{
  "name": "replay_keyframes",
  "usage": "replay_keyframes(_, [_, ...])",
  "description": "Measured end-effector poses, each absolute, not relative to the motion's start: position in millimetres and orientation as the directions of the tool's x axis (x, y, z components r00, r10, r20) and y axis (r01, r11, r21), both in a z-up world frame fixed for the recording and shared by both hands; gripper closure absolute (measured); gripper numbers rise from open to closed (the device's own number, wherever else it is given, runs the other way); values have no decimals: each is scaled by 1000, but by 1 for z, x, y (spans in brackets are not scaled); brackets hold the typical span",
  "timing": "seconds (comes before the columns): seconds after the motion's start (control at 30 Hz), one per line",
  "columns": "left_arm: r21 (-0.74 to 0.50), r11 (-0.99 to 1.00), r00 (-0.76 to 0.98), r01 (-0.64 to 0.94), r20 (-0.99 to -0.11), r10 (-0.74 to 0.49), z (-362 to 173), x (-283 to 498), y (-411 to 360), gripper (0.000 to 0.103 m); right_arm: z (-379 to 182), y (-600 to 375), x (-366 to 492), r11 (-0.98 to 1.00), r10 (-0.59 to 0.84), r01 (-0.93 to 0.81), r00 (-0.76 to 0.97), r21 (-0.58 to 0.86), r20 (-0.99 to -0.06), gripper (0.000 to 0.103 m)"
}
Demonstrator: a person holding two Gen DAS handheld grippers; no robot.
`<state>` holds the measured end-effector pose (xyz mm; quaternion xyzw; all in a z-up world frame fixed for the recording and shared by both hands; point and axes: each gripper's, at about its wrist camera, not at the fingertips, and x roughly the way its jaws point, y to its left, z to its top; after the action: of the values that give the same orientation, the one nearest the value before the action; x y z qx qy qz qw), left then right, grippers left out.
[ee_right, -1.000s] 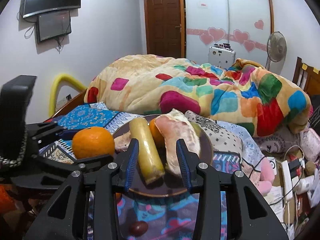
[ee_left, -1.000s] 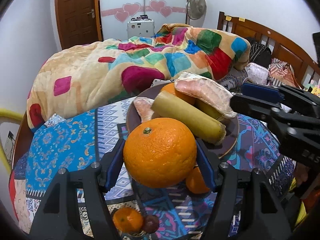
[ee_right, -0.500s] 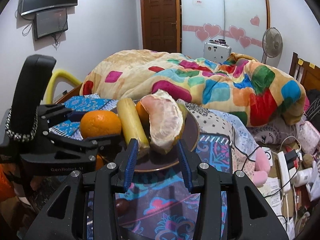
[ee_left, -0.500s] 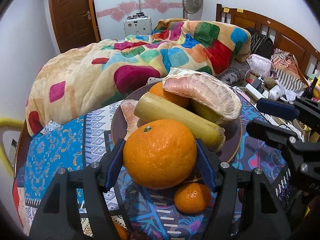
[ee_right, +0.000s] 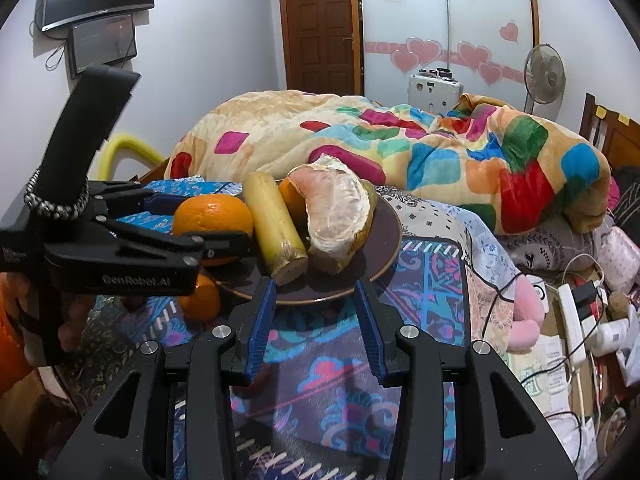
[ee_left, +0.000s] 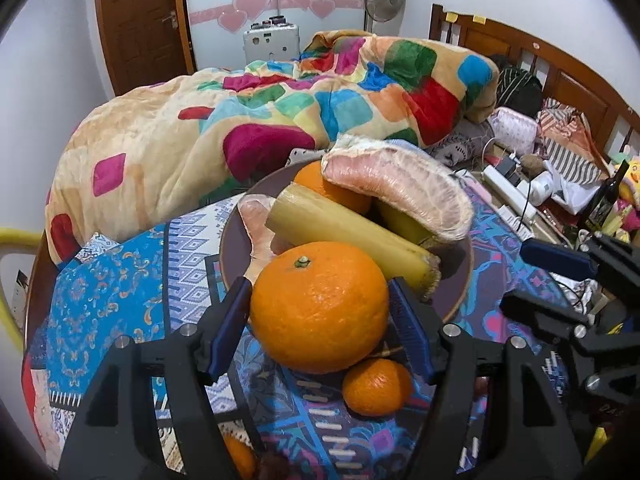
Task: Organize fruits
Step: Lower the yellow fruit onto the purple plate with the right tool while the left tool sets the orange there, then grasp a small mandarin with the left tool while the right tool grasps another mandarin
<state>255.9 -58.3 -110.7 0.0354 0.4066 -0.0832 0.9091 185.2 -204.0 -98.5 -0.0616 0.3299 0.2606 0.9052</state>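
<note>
My left gripper [ee_left: 319, 286] is shut on a large orange [ee_left: 320, 308], held just over the near rim of a brown plate [ee_left: 460, 292]. On the plate lie a yellow banana [ee_left: 352, 236], a peeled pomelo segment [ee_left: 400, 184] and another orange [ee_left: 320, 184]. In the right wrist view the held orange [ee_right: 214, 214] sits at the plate's [ee_right: 384, 248] left edge, beside the banana [ee_right: 276, 224]. My right gripper [ee_right: 315, 286] hovers at the plate's near rim, jaws opening, nothing between them. A small orange [ee_left: 376, 386] rests on the tablecloth below the held one.
A blue patterned cloth [ee_right: 424, 280] covers the table. Another small orange [ee_left: 240, 460] and a dark small fruit [ee_left: 276, 470] lie near its front edge. A bed with a colourful quilt [ee_right: 440, 148] stands behind. Power strips and clutter [ee_right: 576, 312] lie at the right.
The left gripper has carried the large orange nearer to the plate. The right gripper has drawn back from over the banana and pomelo to the plate's near rim, lower, its jaws slightly wider.
</note>
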Motion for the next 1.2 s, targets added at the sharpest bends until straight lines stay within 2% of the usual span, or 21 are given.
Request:
replay_keyframes(0.37, [21,991,724,136,-685,-84,-80,196,-27,29,-91,-190,162,847,447,-528,643,63,-621,58])
replay_keyframes(0.53, [47,992,723,113,-689,-50,-88,175,-9,28,-96,-179,156,837,465,-540,623,84,-629,58])
replay_keyframes(0.8, [11,997,704,82,-709,-50,-111,164,18,28,-113,-156,154,824,474,-558,582,99,-661,58])
replay_keyframes(1.0, [-36,995,688,93,-721,-90,-125,162,30,40,-126,-140,168,822,462,-561,556,98,-692,58])
replay_keyframes(1.17, [-59,993,676,103,-728,-114,-135,162,33,43,-131,-131,175,824,454,-558,549,98,-702,58])
replay_keyframes(1.2, [-62,992,672,106,-732,-117,-137,163,33,47,-132,-129,175,823,457,-559,543,103,-705,58])
